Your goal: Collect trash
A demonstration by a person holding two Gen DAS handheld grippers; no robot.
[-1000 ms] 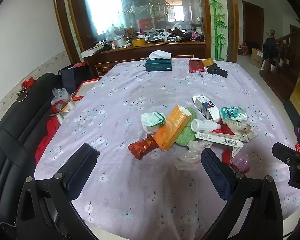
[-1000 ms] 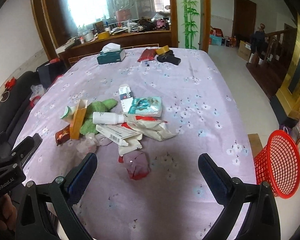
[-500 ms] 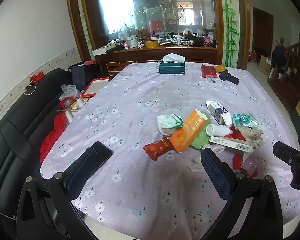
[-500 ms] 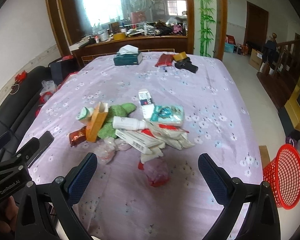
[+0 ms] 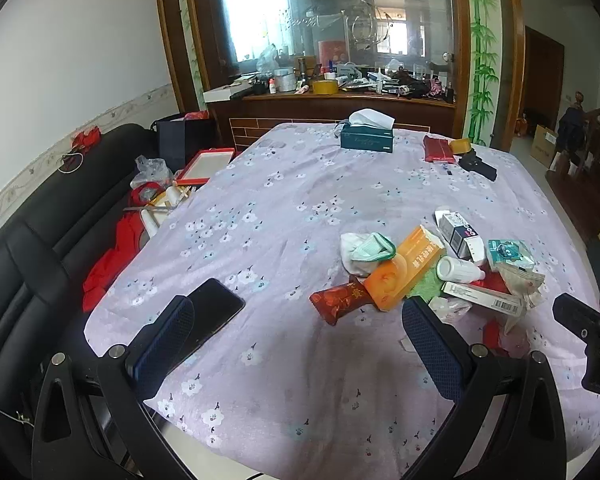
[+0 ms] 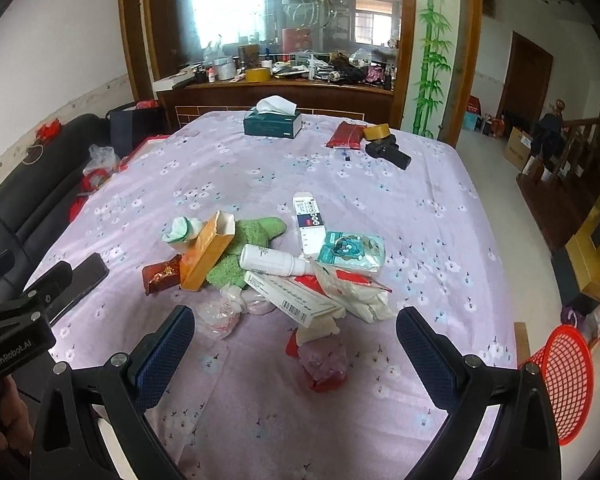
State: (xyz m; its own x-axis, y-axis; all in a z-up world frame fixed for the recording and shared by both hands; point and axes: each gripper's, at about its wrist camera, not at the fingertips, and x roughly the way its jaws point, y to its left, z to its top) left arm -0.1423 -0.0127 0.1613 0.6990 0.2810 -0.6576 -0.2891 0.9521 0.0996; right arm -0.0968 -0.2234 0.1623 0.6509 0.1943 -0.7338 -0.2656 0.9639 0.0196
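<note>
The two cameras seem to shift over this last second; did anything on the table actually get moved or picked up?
Only the views changed: both pulled back, bringing a black phone into sight. Both pairs of fingers stayed open and empty. The trash pile and red basket lie untouched.

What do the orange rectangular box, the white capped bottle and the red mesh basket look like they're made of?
Orange rectangular box: likely thin glossy cardboard, with an open end flap. White capped bottle: probably smooth, matte plastic. Red mesh basket: seemingly moulded plastic lattice, uniformly coloured.

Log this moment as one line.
left gripper: open, empty | right gripper: open, empty | trash pile: untouched on table | basket: on floor
</note>
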